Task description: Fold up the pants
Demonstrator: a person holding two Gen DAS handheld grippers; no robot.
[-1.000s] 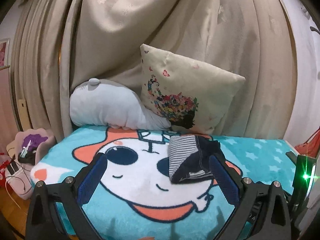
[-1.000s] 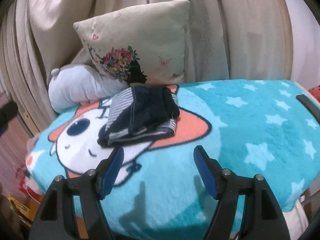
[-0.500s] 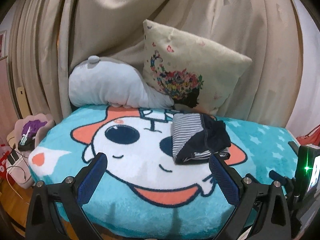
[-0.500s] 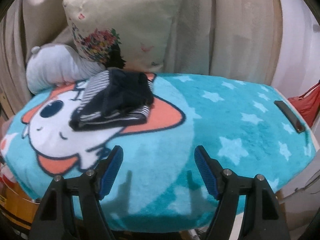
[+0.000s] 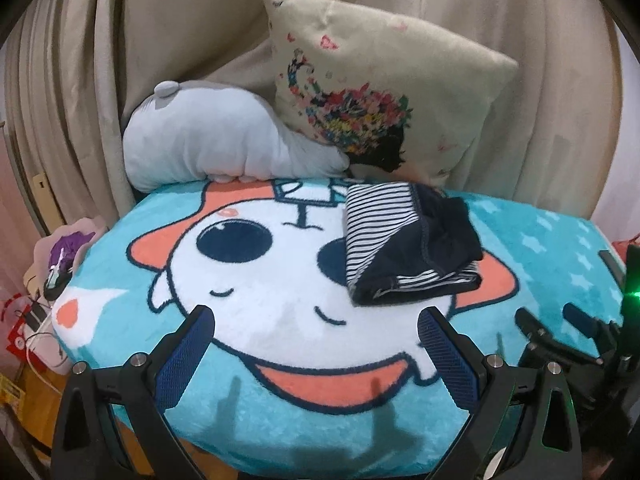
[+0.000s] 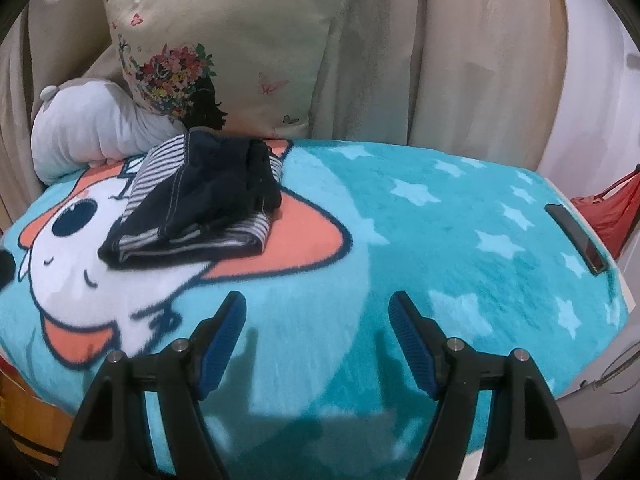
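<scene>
The pants point(image 5: 408, 244) lie folded in a compact bundle, dark navy with a black-and-white striped lining, on the teal cartoon blanket point(image 5: 280, 280). They also show in the right wrist view point(image 6: 200, 200), left of centre. My left gripper point(image 5: 316, 332) is open and empty, held above the blanket in front of the bundle and apart from it. My right gripper point(image 6: 318, 316) is open and empty, over the blanket to the right of the bundle and nearer the front edge. The right gripper's body point(image 5: 568, 344) shows at the left wrist view's right edge.
A floral cushion point(image 5: 380, 92) and a grey-white plush pillow point(image 5: 216, 140) lean against beige curtains point(image 5: 140, 40) behind the pants. A dark flat object point(image 6: 576, 236) lies at the blanket's right edge. Clutter point(image 5: 52, 264) sits at the left, a red item point(image 6: 616, 208) at the right.
Both grippers have pulled back and risen from the bundle, so more of the blanket's front shows. The folded pants have stayed put. Both grippers stay open.
</scene>
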